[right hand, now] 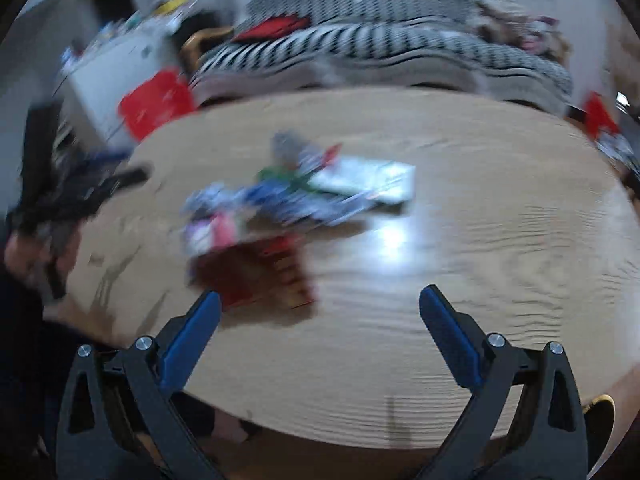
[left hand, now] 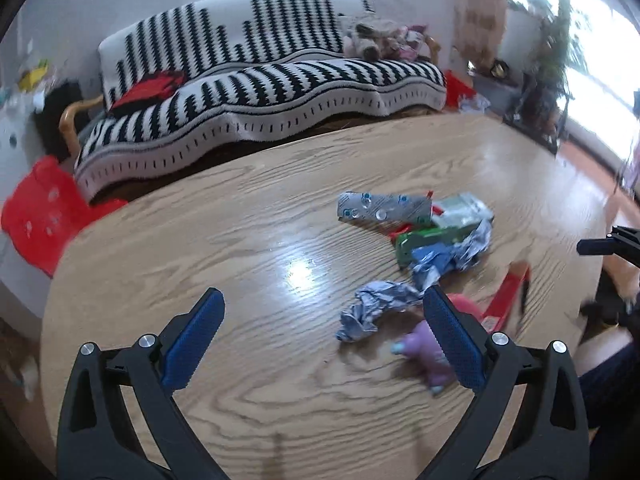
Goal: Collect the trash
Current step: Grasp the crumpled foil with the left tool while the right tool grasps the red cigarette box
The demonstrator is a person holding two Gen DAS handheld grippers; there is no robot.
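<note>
I've got both hands tilted down over the table (left hand: 248, 240); left gripper (left hand: 320, 312) and right gripper (right hand: 320, 304) gape wide, empty. Trash (left hand: 424, 236) lies mid-table, nearer its right edge.

We see the trash (left hand: 420, 240) heaped loosely on the wooden worktop (left hand: 200, 240): a silver blister pack (left hand: 384, 206) and green wrapper (left hand: 424, 240). Crumpled foil (left hand: 372, 308) lies just beside it.
</note>
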